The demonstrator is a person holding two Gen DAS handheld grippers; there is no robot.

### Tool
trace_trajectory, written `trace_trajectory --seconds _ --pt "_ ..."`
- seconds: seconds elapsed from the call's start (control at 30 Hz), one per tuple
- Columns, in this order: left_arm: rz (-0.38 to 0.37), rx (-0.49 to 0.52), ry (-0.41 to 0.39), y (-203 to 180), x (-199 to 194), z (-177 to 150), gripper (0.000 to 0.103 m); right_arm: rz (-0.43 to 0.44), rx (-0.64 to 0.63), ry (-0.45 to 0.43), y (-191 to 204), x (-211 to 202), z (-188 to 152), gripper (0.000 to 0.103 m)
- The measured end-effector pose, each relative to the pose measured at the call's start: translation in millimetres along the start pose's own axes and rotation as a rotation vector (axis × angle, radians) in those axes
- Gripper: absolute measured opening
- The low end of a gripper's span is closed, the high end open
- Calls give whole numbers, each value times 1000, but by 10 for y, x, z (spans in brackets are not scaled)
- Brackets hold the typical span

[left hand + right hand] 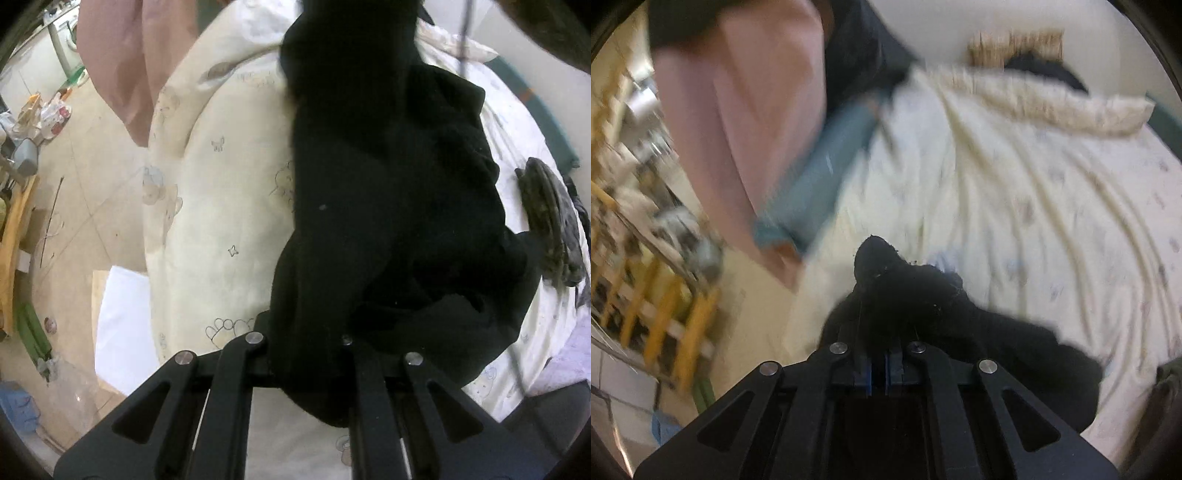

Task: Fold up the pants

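Note:
The black pants hang in a long bunched strip over a cream printed quilt on a bed. In the left wrist view the cloth drapes over my left gripper and hides its fingertips; the jaws look shut on the fabric. In the right wrist view, which is blurred by motion, another part of the pants trails to the right from my right gripper. This gripper is shut on a tuft of the black cloth, low over the quilt near the bed's edge.
A person in pink clothing with a blue sleeve stands at the bed's left side. A camouflage garment lies on the bed to the right. Cluttered floor and a yellow wooden railing lie to the left.

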State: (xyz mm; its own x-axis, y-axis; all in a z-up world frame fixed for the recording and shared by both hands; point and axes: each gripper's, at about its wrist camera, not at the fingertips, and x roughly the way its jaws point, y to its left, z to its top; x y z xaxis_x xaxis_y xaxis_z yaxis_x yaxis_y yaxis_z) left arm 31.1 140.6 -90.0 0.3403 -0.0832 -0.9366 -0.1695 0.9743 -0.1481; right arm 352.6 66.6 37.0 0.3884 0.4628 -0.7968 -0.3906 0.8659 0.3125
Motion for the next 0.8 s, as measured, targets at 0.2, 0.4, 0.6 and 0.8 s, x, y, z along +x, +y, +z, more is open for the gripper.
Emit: trace_trajectory --seconds 0.2,0.4,0.6,0.8 --pt "24 2 31 -4 59 -17 7 -45 -99 180 8 816 -408 61" --pt "3 -3 34 29 69 41 8 -87 -135 136 -520 391 -540 82" --pt "-6 -6 14 47 18 55 9 -187 189 67 -2007 -170 -1007 88" --pt "28 15 20 -27 73 49 9 -165 472 74 -3033 -86 -1804 88"
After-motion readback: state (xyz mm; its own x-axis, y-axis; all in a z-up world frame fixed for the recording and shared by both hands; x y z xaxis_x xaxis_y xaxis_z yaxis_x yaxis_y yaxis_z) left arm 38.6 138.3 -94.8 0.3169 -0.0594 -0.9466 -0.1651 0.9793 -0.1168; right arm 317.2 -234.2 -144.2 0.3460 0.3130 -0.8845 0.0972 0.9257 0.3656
